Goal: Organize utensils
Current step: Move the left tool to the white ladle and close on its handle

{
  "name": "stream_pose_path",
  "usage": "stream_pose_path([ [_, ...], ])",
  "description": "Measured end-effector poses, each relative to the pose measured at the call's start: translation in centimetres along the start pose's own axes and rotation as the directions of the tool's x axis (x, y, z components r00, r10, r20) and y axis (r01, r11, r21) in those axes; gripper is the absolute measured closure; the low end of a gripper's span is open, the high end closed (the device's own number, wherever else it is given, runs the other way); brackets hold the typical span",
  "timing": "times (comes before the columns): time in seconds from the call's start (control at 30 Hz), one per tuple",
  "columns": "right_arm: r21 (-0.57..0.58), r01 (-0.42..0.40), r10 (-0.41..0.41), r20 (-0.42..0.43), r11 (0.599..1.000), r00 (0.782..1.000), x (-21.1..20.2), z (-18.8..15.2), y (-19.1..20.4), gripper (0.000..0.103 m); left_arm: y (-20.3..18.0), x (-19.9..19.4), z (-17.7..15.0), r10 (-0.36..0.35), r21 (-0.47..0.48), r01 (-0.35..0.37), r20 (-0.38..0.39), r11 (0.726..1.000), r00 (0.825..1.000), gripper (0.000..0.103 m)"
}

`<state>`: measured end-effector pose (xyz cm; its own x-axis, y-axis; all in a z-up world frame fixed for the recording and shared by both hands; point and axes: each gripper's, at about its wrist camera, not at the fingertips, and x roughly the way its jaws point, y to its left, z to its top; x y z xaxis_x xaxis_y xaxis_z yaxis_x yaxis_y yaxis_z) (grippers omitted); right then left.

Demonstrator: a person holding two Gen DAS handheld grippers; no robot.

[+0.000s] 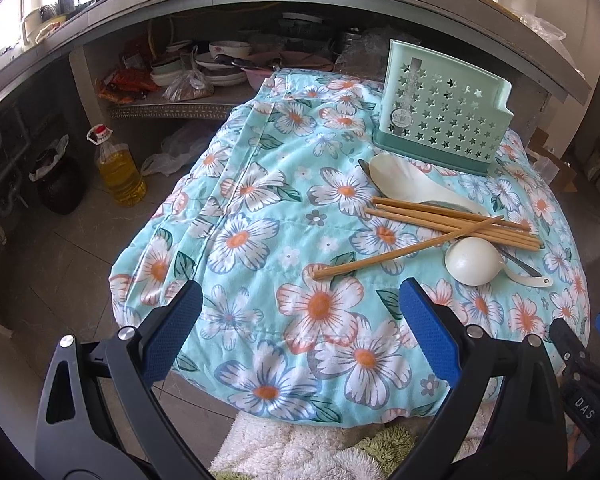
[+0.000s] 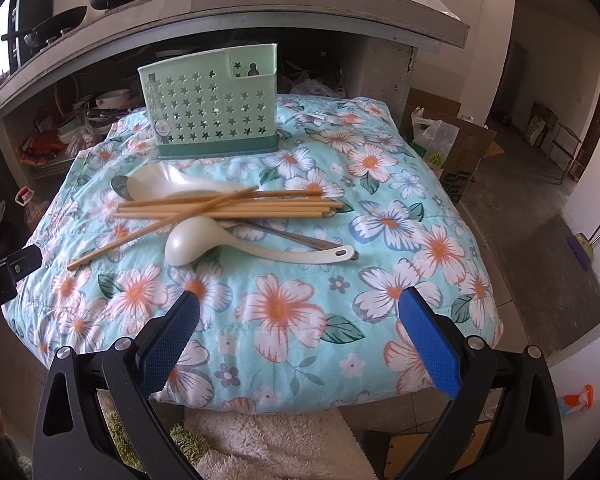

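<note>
Floral cloth (image 2: 284, 304) in light blue covers a raised surface and carries all the utensils. At its far side a green holder (image 2: 210, 106) with star holes stands upright. Near in front of it lie wooden chopsticks (image 2: 228, 206) in a loose pile, crossing a white rice paddle (image 2: 160, 184). A white ladle (image 2: 196, 242) rests bowl-down just beside them, over a metal spoon (image 2: 118, 186). Left hand-held gripper (image 1: 300, 320) and right hand-held gripper (image 2: 300, 320) both hover spread wide, holding nothing.
</note>
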<state>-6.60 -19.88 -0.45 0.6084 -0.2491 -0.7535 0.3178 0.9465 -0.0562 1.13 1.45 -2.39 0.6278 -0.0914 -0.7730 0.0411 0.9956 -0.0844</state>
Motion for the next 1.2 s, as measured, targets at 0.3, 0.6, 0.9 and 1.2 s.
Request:
stream_pose_path([
  [0.3,-0.079,-0.059,0.059,0.001,0.995,0.998,1.9,-0.8,1.2,0.006,0.2,1.9,0.0,-0.122,0.019,0.122,-0.012,0.992,0.992,0.008],
  [0.6,-0.110,-0.131,0.134,0.022,0.985,0.991,3.3,-0.7,1.0,0.006,-1.1,3.3,0.6,-0.231,0.032,0.233,-0.035,0.972,0.972,0.008],
  [0.9,-0.102,-0.150,0.153,0.016,0.983,0.988,5.2,-0.3,-0.7,0.009,-5.1,4.1,0.5,-0.315,0.182,0.319,-0.049,0.930,0.948,0.018],
  [1.2,0.009,-0.093,0.093,0.019,0.996,0.995,7.0,1.2,-5.7,0.019,-12.1,5.7,-1.2,-0.256,0.544,0.230,-0.029,0.807,0.966,0.044],
])
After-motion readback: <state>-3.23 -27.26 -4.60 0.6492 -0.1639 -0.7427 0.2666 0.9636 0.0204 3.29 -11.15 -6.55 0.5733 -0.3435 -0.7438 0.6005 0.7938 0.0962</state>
